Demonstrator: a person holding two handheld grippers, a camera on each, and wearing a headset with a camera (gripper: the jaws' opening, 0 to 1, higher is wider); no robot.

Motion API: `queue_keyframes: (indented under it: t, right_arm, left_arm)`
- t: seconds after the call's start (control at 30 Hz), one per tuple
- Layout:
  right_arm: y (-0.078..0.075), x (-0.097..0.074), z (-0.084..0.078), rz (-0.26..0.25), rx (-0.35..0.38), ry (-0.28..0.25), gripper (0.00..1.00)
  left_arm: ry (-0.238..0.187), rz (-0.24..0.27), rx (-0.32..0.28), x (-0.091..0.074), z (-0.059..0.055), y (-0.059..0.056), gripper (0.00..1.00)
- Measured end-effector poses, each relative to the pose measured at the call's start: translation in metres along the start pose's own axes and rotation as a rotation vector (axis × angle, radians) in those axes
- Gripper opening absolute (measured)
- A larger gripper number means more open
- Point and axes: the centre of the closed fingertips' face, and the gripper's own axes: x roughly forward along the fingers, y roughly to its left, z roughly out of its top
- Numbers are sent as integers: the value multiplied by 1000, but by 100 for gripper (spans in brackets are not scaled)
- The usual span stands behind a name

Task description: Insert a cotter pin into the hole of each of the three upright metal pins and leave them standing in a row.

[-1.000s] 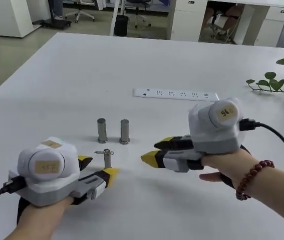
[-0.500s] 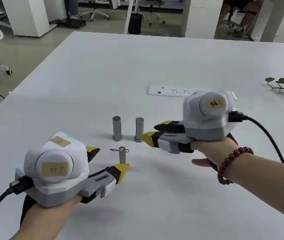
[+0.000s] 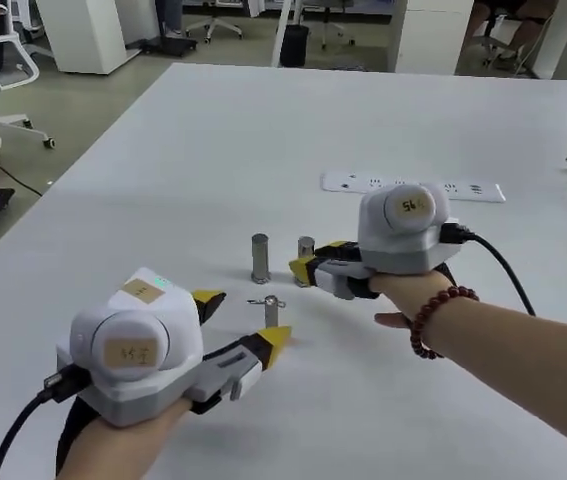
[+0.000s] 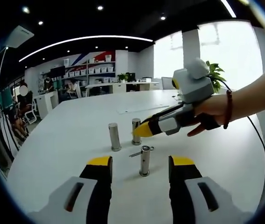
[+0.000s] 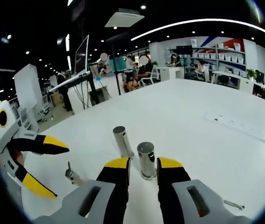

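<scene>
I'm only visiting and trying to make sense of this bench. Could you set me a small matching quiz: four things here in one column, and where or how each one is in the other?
Things
1. nearest metal pin
2. back-left metal pin
3. back-right metal pin
4. power strip

States
a. at the yellow tips of the right gripper
b. lying flat beyond the pins
c. cotter pin through its top
d. standing bare, no gripper at it

Pairs: 1-c, 2-d, 3-a, 4-b
</scene>
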Motion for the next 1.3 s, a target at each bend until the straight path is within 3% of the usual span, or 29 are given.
queue_keyframes:
  t: [0.1,0.23,0.4,0.7,0.83,1.17,1.3]
  right_arm:
    - [-2,3,-2,-6,-2,10,17]
    - [-2,7,-3,0,-11,20,15]
    - [-7,6,-4,-11,41,10,10]
    - [-5,3,-2,-18,-47,23,8]
    - [-5,-3,-5,-30,-64,37,7]
    - [2,-29,-10,-2,-74,36,7]
    - [4,-41,-18,5,-73,48,7]
  left_arm:
    - [2,-4,-8,0,-1,0,49]
    - [-14,-19,24,0,2,-5,51]
    - [-20,-24,-21,0,2,-8,55]
    - [-35,-34,-44,-2,4,-9,60]
    - [-34,-34,-43,-4,5,-9,61]
    - [-11,-37,1,-12,3,-12,62]
    - [-9,-45,-7,-16,4,-15,64]
